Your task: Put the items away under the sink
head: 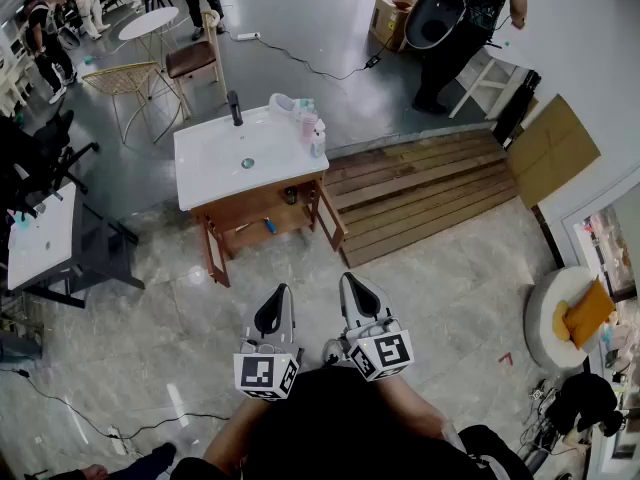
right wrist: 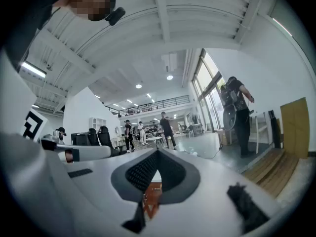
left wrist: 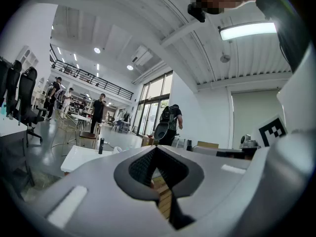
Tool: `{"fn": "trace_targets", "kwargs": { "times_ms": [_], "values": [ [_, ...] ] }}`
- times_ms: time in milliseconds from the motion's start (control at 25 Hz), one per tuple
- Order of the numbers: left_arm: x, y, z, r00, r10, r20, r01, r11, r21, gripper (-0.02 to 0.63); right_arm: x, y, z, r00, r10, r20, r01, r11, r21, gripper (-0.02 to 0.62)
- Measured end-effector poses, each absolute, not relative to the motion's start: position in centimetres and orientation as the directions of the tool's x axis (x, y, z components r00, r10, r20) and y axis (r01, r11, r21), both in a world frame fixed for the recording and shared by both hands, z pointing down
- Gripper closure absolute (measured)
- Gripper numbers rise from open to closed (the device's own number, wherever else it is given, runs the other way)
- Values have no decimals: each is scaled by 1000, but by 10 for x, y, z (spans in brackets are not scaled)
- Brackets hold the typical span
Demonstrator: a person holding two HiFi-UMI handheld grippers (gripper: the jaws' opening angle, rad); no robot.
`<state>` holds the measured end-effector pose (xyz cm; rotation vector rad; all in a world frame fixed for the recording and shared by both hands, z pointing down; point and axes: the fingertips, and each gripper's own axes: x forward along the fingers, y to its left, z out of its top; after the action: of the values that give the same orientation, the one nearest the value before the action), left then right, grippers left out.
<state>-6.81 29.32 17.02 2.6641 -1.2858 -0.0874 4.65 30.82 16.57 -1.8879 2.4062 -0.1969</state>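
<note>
White worktop (head: 205, 163) holds bottles (head: 314, 131), well ahead. My left hand-held gripper (head: 279, 298) and right hand-held gripper (head: 352, 286): closed, empty; I approach next.

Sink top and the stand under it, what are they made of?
The sink top looks like white ceramic or a similar hard glazed material: it is smooth, evenly white and a little shiny. The stand looks like reddish-brown wood with a stained or varnished finish, judging by its warm colour and its straight boards and legs. From this far, neither is certain.

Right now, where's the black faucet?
In the head view, the black faucet stands at the far edge of the white sink top, left of the bottles.
</note>
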Motion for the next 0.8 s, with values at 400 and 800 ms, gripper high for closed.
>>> {"fn": "trace_targets", "kwargs": {
  "times_ms": [400, 800],
  "values": [
    [-65, 290, 174, 624, -780, 37, -771, -608, 189, 601, 51, 306, 170, -239, -971, 12, -962, 235, -135, 580],
    [-49, 287, 173, 604, -796, 42, -786, -585, 201, 601, 67, 307, 164, -265, -964, 0, -955, 263, -140, 580]
  ]
}}
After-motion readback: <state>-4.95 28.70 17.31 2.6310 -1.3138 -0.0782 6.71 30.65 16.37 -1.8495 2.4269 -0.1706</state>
